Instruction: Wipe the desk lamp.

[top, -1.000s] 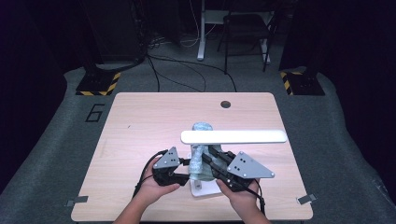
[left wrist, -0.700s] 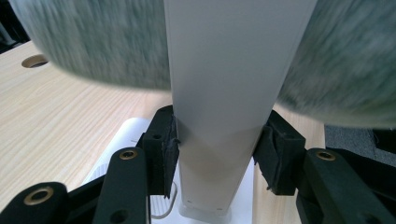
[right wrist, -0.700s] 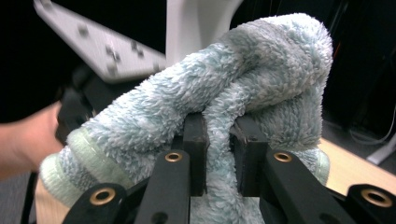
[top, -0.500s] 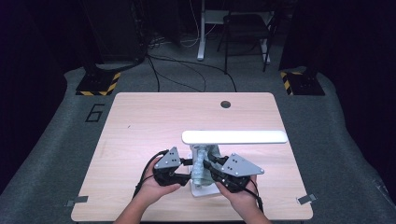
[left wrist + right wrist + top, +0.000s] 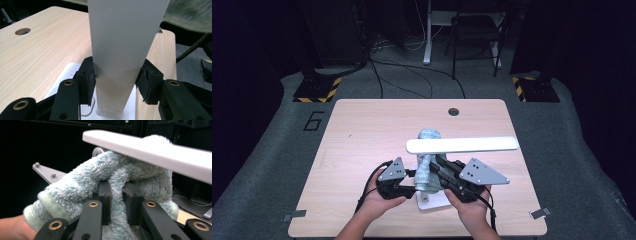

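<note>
Evidently the job was wiping down a white desk lamp with a fluffy pale-blue towel (image 5: 428, 170), and it looked partway through. The towel lay draped over the lamp's upright post (image 5: 122, 50), at the lower middle of the high view, its top bunched just beneath the long horizontal lamp head (image 5: 462, 145). Whether the head or the square base (image 5: 432, 201) had been cleaned could not be judged; nothing showed the cloth touching either of them except where it pressed up under the head.

The left hand-held gripper (image 5: 116, 81) was clenched on the post low down, steadying it just above the base. The right hand-held gripper (image 5: 117, 197) had a fold of towel pinched between its pads, which had just been closing a little further.

From above, both tools crowded the post on the wooden worktop (image 5: 362, 130) and the grips themselves were hidden. The left gripper view showed the pads flat against the post's sides. The right gripper view revealed the pinched fold and the towel pushed against the underside of the head.
</note>
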`<action>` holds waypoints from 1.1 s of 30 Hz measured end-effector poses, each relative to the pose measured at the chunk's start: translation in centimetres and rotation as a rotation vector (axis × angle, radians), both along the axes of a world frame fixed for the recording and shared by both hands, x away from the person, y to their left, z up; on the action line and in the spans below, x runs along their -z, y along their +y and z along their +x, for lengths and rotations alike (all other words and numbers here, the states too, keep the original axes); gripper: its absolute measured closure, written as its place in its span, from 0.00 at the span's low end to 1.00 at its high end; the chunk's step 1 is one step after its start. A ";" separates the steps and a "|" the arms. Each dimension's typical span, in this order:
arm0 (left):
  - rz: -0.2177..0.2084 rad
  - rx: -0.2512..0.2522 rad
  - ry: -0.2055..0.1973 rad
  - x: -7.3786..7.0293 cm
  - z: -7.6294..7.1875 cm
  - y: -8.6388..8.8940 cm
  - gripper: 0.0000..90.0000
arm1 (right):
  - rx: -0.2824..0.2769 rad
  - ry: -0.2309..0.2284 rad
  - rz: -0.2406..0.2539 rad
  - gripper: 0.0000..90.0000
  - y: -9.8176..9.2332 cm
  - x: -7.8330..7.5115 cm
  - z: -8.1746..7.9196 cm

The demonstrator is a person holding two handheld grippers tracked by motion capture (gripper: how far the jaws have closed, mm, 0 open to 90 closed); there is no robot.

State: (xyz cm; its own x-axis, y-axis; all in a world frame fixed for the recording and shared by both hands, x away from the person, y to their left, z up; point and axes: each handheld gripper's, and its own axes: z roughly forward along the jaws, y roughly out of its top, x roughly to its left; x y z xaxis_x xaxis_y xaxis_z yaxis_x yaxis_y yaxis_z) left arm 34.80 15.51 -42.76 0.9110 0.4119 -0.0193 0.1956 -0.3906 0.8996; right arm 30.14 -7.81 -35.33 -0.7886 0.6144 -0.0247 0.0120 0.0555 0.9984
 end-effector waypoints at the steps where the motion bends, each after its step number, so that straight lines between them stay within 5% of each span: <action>1: 0.001 -0.001 0.000 0.0 0.0 0.0 0.59 | 0.002 -0.004 -0.004 0.86 0.0 -0.1 -0.1; 8: 0.002 -0.009 0.000 0.0 0.0 -0.1 0.59 | -0.025 0.044 0.087 0.88 -0.8 -0.1 0.2; 20: 0.006 -0.003 -0.004 0.0 0.1 0.1 0.59 | 0.029 0.023 0.022 0.73 -0.1 -0.2 0.1; 29: 0.024 -0.007 -0.013 -0.2 -0.1 -0.1 0.58 | 0.045 -0.017 -0.013 0.88 0.1 -0.4 0.1; 33: -0.054 0.009 -0.037 -0.6 -0.1 -0.2 0.49 | 0.021 0.016 0.025 0.90 -0.3 -0.4 0.1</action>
State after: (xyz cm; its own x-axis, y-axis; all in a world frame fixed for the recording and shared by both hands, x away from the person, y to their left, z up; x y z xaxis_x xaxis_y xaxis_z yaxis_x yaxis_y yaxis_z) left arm 34.71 15.28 -42.17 0.9153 0.4027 -0.0073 0.1583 -0.3430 0.9259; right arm 30.20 -8.10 -34.97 -0.7756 0.6313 0.0031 0.0286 0.0303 0.9991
